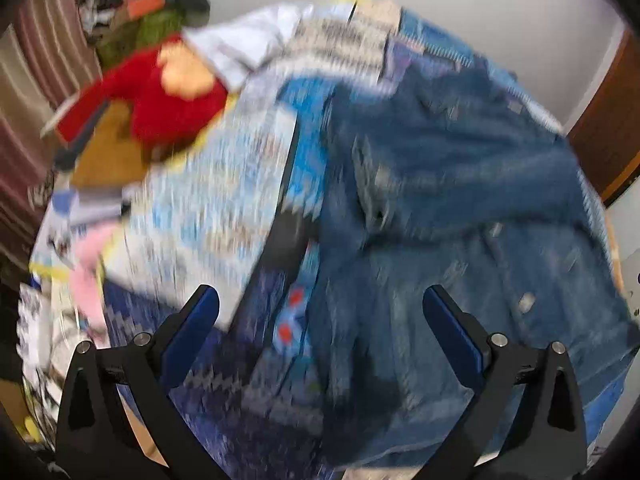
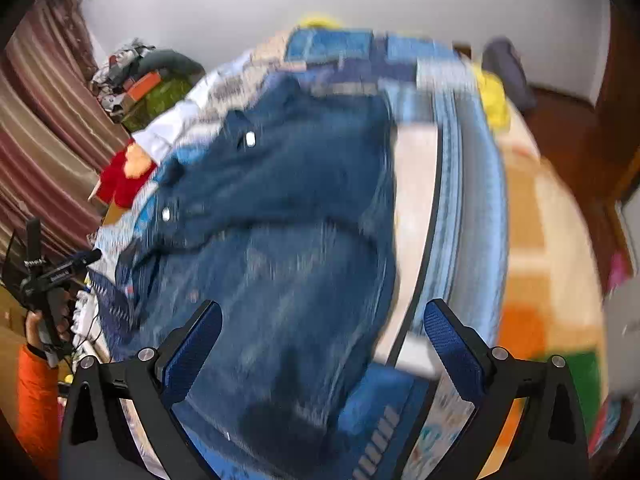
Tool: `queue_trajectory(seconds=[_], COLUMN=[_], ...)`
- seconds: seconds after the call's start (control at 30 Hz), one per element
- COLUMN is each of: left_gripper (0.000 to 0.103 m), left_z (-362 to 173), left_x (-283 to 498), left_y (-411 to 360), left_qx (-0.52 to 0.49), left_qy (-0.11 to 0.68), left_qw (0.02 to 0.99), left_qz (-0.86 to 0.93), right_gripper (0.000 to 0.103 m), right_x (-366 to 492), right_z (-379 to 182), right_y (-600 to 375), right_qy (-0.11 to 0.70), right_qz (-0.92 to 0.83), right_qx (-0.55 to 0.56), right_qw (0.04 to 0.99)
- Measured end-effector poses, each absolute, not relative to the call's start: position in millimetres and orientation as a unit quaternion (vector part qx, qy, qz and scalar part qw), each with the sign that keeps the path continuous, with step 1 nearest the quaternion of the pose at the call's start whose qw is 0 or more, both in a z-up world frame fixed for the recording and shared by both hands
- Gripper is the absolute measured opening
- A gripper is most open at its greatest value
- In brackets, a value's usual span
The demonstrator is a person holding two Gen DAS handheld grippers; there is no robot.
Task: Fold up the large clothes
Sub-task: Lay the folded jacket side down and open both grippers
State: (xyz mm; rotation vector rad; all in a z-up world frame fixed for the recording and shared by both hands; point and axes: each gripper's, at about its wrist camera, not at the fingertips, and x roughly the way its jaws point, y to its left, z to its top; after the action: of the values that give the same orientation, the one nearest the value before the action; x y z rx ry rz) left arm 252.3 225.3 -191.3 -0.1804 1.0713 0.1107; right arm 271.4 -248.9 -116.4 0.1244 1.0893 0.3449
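A blue denim jacket (image 1: 460, 208) lies spread on a patterned blue bedspread (image 1: 208, 216), with metal buttons showing; both views are motion-blurred. In the left wrist view my left gripper (image 1: 321, 308) hangs above the jacket's left edge, jaws wide apart, nothing between its blue pads (image 1: 192, 332). The right wrist view shows the same jacket (image 2: 280, 216) filling the middle, one sleeve folded across it. My right gripper (image 2: 322, 320) is open above the jacket's lower part, holding nothing. At the far left of that view a hand in an orange sleeve holds the left gripper (image 2: 52, 276).
A red garment (image 1: 160, 100), white cloth (image 1: 248, 44) and a pile of clothes (image 1: 152, 12) lie at the bed's far left, by striped curtains (image 2: 44, 128). Pink cloth (image 1: 88, 272) sits at the near left. Right of the bed are a colourful floor mat (image 2: 548, 248) and a wooden door (image 1: 612, 120).
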Motion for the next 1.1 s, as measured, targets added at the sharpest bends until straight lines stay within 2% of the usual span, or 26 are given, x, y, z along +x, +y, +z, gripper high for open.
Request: queue_trajectory(seconds=[0.27, 0.33, 0.4, 0.53, 0.57, 0.63, 0.67, 0.7, 0.73, 0.83, 1.1], left_gripper=[0.103, 0.103, 0.101, 0.077, 0.072, 0.063, 0.058, 0.044, 0.028, 0.02, 0.018], left_z=[-268.9, -280.3, -288.1, -294.1, -293.6, -291.2, -288.0, -284.8, -280.3, -261.9, -165.8], left_x=[210.8, 204.7, 200.7, 200.1, 200.1, 200.8, 201.0, 201.6, 203.3, 208.6, 237.8], left_y=[221.5, 216.3, 209.6, 189.4, 184.6, 174.5, 169.5, 166.1, 162.4, 154.1, 160.3], left_qx=[-0.133, -0.15, -0.173, -0.186, -0.186, -0.172, -0.16, -0.152, -0.141, -0.122, -0.125], left_qy=[0.586, 0.596, 0.603, 0.612, 0.61, 0.608, 0.605, 0.602, 0.6, 0.585, 0.484], left_qw=[0.798, 0.788, 0.779, 0.768, 0.769, 0.775, 0.779, 0.783, 0.787, 0.801, 0.865], left_qz=[0.038, 0.025, 0.007, -0.031, -0.037, -0.035, -0.038, -0.037, -0.031, -0.03, -0.032], right_gripper=[0.098, 0.088, 0.083, 0.053, 0.051, 0.038, 0.034, 0.025, 0.021, 0.015, 0.011], right_x=[228.6, 224.1, 219.8, 217.4, 217.7, 217.9, 218.3, 219.5, 220.1, 224.5, 245.4], right_z=[-155.1, -155.7, -157.0, -156.8, -157.1, -156.7, -155.5, -154.8, -153.8, -146.7, -108.9], right_y=[-252.6, -249.2, -243.5, -232.8, -229.9, -225.5, -226.2, -227.3, -228.6, -231.8, -217.8], right_qy=[0.538, 0.538, 0.536, 0.525, 0.525, 0.522, 0.52, 0.519, 0.518, 0.504, 0.455], right_qz=[0.171, 0.185, 0.192, 0.208, 0.211, 0.216, 0.219, 0.222, 0.226, 0.238, 0.26], right_qx=[0.08, 0.083, 0.076, 0.066, 0.066, 0.059, 0.063, 0.072, 0.077, 0.09, 0.072], right_qw=[0.821, 0.818, 0.819, 0.822, 0.822, 0.823, 0.823, 0.822, 0.822, 0.826, 0.849])
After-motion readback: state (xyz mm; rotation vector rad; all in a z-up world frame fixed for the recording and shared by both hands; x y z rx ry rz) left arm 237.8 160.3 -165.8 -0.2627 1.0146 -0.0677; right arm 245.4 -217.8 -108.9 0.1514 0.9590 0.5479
